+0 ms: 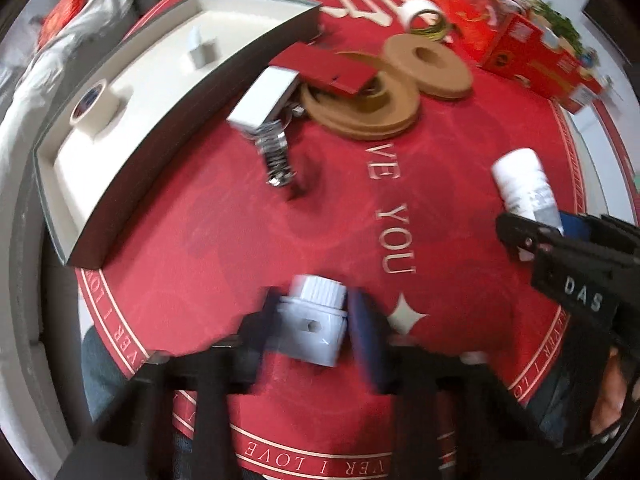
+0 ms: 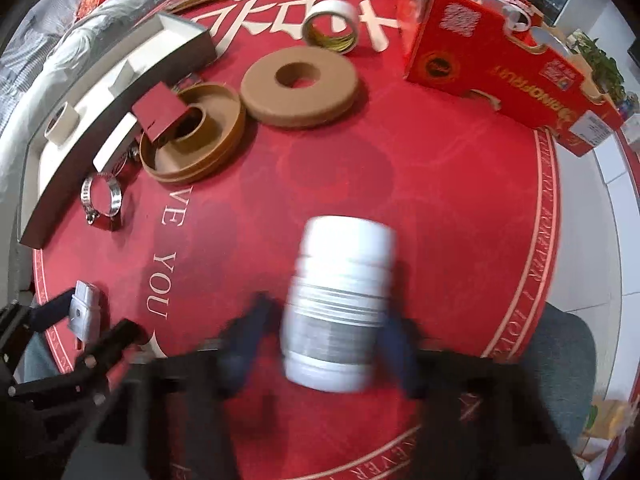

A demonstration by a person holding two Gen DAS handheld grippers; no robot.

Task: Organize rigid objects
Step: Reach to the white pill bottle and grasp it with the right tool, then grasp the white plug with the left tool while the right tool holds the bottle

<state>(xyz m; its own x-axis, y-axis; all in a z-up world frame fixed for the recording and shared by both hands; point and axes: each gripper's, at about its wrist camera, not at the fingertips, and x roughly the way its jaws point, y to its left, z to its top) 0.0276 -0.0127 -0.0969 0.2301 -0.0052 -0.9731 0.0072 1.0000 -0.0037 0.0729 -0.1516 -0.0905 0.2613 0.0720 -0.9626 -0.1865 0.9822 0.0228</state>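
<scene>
On the red tablecloth [image 1: 224, 232] my left gripper [image 1: 316, 330] points down and is shut on a small white bottle with a ribbed cap [image 1: 316, 320]; its dark pads press on both sides. The same bottle [image 2: 84, 314] shows at the lower left of the right wrist view. My right gripper [image 2: 324, 340] is shut on a larger white bottle [image 2: 340, 304] with a silver-grey label, blurred in that view. From the left wrist view this bottle [image 1: 524, 188] stands at the right between black fingers [image 1: 516, 236].
A long grey box with a white inside [image 1: 100, 200] lies at the left and holds a tape roll [image 1: 94, 102]. Near it are a metal hose clamp [image 2: 102, 196], a white and red small box [image 1: 264, 98], brown cardboard rings [image 2: 300, 86], a tape roll [image 2: 332, 26] and a red carton [image 2: 508, 68].
</scene>
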